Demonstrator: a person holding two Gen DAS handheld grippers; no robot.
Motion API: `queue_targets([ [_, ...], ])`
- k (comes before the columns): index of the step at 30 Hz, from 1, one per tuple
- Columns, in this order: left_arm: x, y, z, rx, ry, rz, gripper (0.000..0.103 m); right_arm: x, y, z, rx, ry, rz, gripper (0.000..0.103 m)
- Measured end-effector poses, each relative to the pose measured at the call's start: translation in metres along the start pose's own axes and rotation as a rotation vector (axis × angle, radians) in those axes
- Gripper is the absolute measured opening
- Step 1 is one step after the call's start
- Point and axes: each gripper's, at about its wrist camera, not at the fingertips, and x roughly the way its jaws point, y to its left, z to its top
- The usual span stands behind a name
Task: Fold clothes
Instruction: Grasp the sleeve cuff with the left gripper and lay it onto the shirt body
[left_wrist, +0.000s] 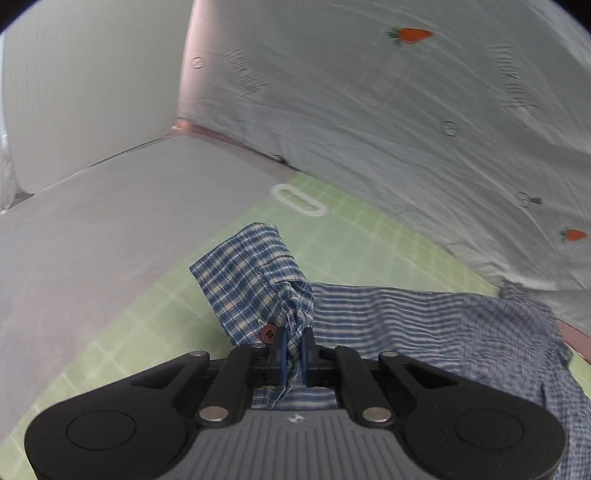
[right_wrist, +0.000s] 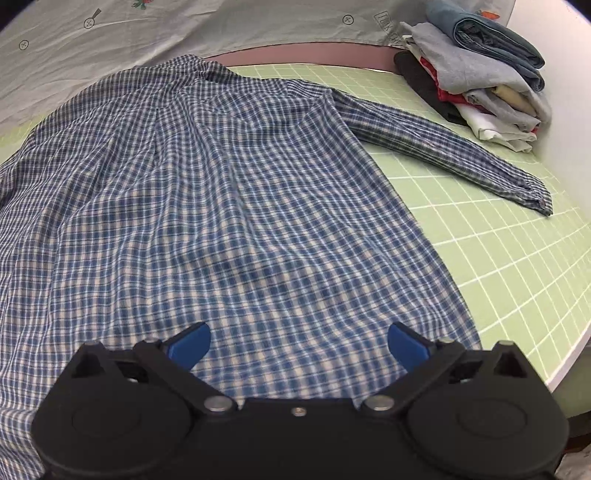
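between left gripper (left_wrist: 294, 345) pads – shirt cuff (left_wrist: 255, 284) pinched, lifted

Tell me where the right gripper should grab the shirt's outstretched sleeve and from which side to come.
Grip the cuff at the sleeve end, coming from above with the right gripper, already open. The sleeve lies flat on the green mat, and the cuff's thicker, buttoned edge probably gives the pads more to pinch.

Thin woven cotton-like plaid shirt (right_wrist: 229, 206)
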Motion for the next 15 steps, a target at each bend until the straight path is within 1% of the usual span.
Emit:
queue_targets([
  [3, -0.012, -0.070, -0.025, 0.070, 0.025, -0.132, 0.007, 0.001, -0.026, 0.003, 0.027, -0.010, 0.012, 0.103],
  [5, -0.016, -0.116, -0.050, 0.133, 0.079, -0.218, 0.008, 0.003, -0.041, 0.004, 0.037, -0.013, 0.008, 0.103],
  [6, -0.019, -0.139, -0.064, 0.167, 0.109, -0.260, 0.013, 0.004, -0.049, 0.005, 0.042, -0.014, 0.006, 0.103],
  [7, -0.020, -0.159, -0.077, 0.201, 0.137, -0.272, 0.019, 0.005, -0.057, 0.005, 0.048, -0.016, 0.004, 0.103],
  [8, -0.021, -0.177, -0.092, 0.235, 0.163, -0.267, 0.022, 0.006, -0.065, 0.006, 0.053, -0.017, 0.002, 0.103],
  [9, -0.021, -0.191, -0.104, 0.268, 0.185, -0.258, 0.034, 0.007, -0.071, 0.006, 0.057, -0.019, 0.002, 0.103],
  [10, -0.023, -0.200, -0.114, 0.300, 0.201, -0.252, 0.048, 0.007, -0.076, 0.007, 0.061, -0.021, 0.002, 0.103],
  [11, -0.025, -0.205, -0.121, 0.326, 0.206, -0.251, 0.056, 0.008, -0.081, 0.008, 0.065, -0.023, 0.003, 0.103],
  [12, -0.028, -0.203, -0.126, 0.342, 0.198, -0.240, 0.069, 0.008, -0.085, 0.009, 0.066, -0.027, 0.003, 0.103],
  [13, -0.032, -0.200, -0.130, 0.355, 0.184, -0.223, 0.075, 0.009, -0.087, 0.009, 0.065, -0.033, 0.003, 0.103],
  [15, -0.033, -0.187, -0.131, 0.349, 0.176, -0.165, 0.080, 0.010, -0.088, 0.011, 0.053, -0.044, 0.003, 0.103],
])
